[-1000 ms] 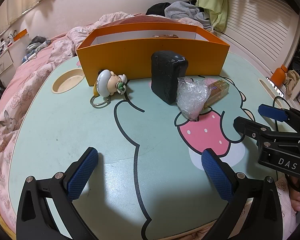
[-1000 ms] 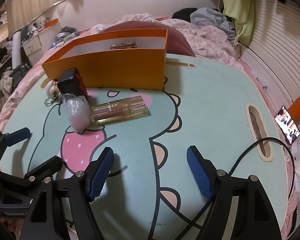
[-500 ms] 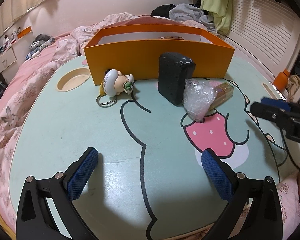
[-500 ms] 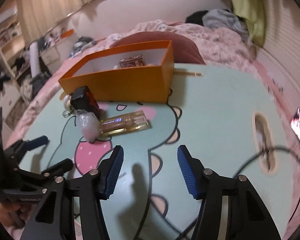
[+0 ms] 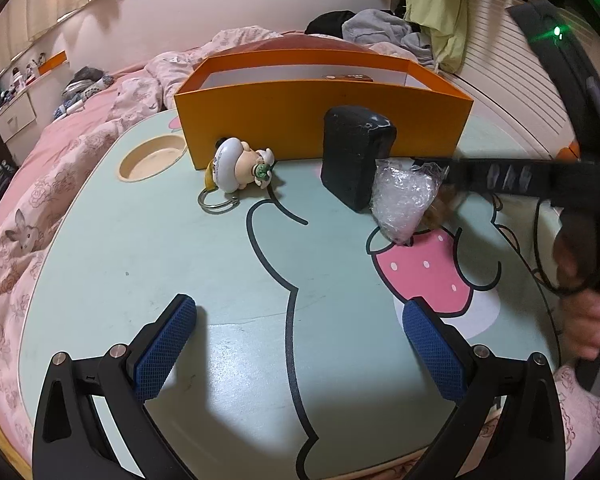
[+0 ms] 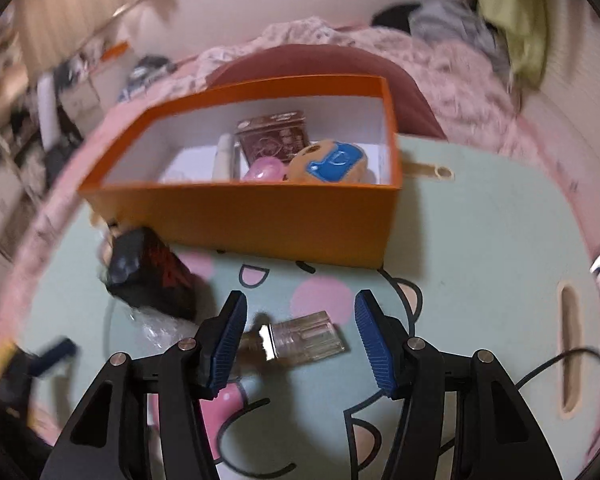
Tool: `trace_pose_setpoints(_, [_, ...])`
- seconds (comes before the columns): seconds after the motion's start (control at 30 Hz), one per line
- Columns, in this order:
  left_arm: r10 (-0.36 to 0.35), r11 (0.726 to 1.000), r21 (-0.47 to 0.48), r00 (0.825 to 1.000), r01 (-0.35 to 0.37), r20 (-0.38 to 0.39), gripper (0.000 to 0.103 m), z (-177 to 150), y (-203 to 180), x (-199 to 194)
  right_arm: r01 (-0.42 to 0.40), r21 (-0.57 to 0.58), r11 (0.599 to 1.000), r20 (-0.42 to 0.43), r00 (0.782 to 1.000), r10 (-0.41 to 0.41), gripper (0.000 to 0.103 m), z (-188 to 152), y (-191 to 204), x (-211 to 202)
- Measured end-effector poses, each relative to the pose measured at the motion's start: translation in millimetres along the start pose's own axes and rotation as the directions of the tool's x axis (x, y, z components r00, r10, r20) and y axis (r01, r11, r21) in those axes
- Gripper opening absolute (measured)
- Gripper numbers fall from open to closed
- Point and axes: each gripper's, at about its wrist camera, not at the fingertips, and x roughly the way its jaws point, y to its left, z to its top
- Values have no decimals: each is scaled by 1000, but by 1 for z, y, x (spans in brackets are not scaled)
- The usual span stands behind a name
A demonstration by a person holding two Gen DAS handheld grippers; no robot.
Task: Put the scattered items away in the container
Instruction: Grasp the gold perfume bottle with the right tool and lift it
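Right wrist view: the right gripper [image 6: 300,334] hangs with its blue-padded jaws spread wide on either side of a clear rectangular bottle [image 6: 300,340] lying flat on the mint-green cartoon table [image 6: 480,280]; neither pad touches it, though motion blur softens the frame. Behind the bottle stands the orange box [image 6: 260,216], its near wall facing the camera and its white interior holding a brown packet [image 6: 274,136], a pink rounded item [image 6: 266,170] and a tan toy with a blue patch [image 6: 332,160]. To the left, a black pouch [image 6: 148,280] sits just in front of the box, with a crumpled clear plastic bag [image 6: 160,326] beside it. In the left wrist view, the left gripper [image 5: 298,340] hovers low over the near part of the table, jaws parted and holding nothing, well apart from the items. A doll keychain [image 5: 236,164] lies on its side against the box's front wall, its metal ring [image 5: 216,202] on the tabletop, near a round cup recess [image 5: 150,158]. The right tool reaches in from the right edge, blurred, above the plastic bag. Pink floral bedding [image 5: 40,184] surrounds the table.
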Motion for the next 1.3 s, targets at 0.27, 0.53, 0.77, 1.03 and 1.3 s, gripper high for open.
trace_pose_setpoints(0.27, [-13,1000,-13,1000,13,7,103,0,3,-1,67,-114,991,49,997,-62,51,-35,3,-18])
trace_pose_setpoints(0.53, [-178,970,-148,980,191,93,103,-4,36,-13,-31,41,999,105,994,26,16,-39,-31,-27])
trace_pose_setpoints(0.77, [-228,950,-172,957,259,182,102,-5,44,-29,-86,93,992,240,969,61,17,-42,-41,-52])
trace_pose_setpoints(1.03, [-213,977,49,975,210,66,74,17,-14,-14,-96,102,990,224,972,71,17,-42,-43,-50])
trace_pose_setpoints(1.3, [-214,975,56,977,213,3,48,42,-30,8,-117,128,985,215,973,88,17,-43,-48,-47])
